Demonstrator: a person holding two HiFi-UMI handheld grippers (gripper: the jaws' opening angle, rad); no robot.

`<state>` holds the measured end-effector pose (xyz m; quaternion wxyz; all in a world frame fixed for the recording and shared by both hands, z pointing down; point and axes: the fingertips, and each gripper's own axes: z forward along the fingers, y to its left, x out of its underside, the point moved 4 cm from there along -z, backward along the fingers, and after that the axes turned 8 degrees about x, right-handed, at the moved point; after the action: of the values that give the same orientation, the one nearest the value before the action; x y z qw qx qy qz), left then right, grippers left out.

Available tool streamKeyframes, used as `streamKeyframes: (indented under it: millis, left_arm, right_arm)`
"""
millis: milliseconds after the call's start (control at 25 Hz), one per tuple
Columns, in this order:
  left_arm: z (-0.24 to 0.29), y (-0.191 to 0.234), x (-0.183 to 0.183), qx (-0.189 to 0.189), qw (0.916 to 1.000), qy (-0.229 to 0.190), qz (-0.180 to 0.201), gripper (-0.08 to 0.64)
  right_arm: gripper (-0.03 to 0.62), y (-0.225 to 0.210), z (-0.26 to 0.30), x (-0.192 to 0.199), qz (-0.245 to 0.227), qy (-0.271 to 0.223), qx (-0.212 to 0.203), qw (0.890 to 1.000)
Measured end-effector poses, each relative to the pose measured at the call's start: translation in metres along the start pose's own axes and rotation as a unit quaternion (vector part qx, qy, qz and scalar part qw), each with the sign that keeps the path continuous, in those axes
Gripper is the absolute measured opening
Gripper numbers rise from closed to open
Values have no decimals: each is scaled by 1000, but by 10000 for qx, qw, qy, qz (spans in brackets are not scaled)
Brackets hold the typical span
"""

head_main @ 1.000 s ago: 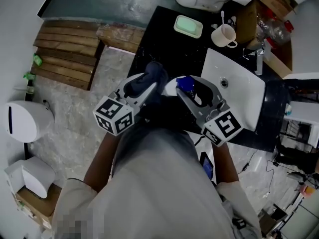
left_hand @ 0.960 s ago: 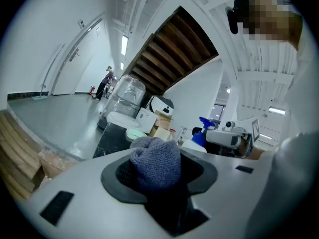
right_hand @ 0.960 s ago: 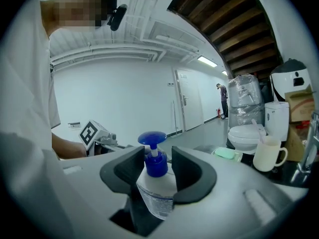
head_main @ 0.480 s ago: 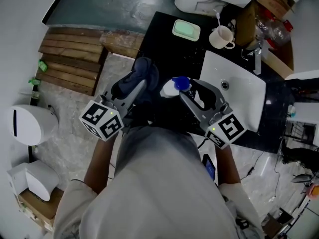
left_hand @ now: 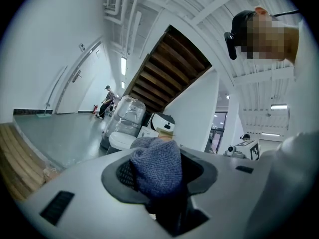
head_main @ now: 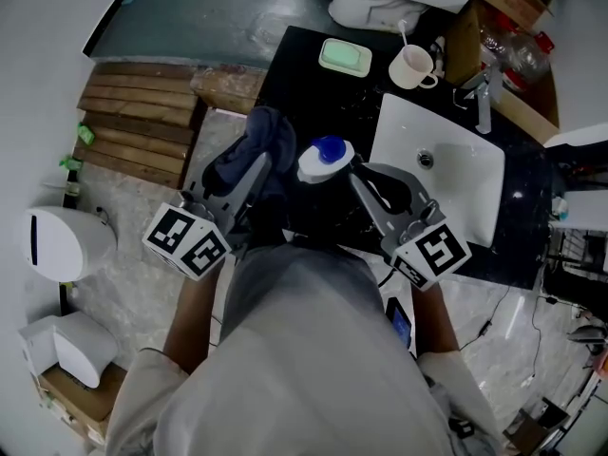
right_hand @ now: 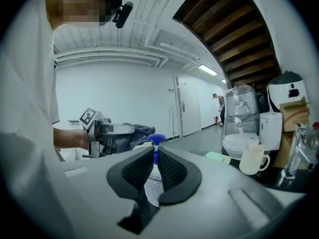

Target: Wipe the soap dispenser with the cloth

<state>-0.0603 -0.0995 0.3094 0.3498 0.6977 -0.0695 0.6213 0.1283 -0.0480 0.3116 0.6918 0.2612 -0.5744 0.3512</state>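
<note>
The soap dispenser [head_main: 326,159] is a white bottle with a blue pump, standing over the black counter [head_main: 294,60]. My right gripper [head_main: 354,173] is closing on it. In the right gripper view the bottle [right_hand: 152,183] stands upright between the ribbed pads [right_hand: 172,173], which touch both its sides. My left gripper [head_main: 256,162] is shut on a bunched dark blue cloth [head_main: 269,133], held just left of the pump. In the left gripper view the cloth [left_hand: 157,166] fills the jaws. The right gripper view shows the left gripper [right_hand: 110,133] and cloth [right_hand: 138,132] behind the pump.
A white sink [head_main: 456,183] with a faucet [head_main: 482,101] lies right of the dispenser. A mug [head_main: 410,66] and a green soap dish [head_main: 344,57] stand at the counter's far end. Wooden slats [head_main: 133,126] and a white bin [head_main: 57,243] are on the floor at the left.
The right jaws have narrowed from wide apart onto the dispenser bottle. The left gripper has risen with the cloth, which is now beside the pump.
</note>
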Motion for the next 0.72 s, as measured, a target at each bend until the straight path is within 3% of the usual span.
streamKeyframes:
  millis: [120, 400, 720]
  left_arm:
    - [-1, -12, -7, 24, 9999, -87, 119, 156]
    - [-7, -29, -18, 40, 9994, -167, 302, 156]
    - [-8, -38, -33, 179, 9988, -217, 412, 156]
  right_arm:
    - [3, 2, -10, -7, -90, -128, 42, 9999]
    - [0, 6, -25, -18, -273, -361, 121, 9989]
    - [-2, 9, -30, -27, -390, -281, 388, 9981]
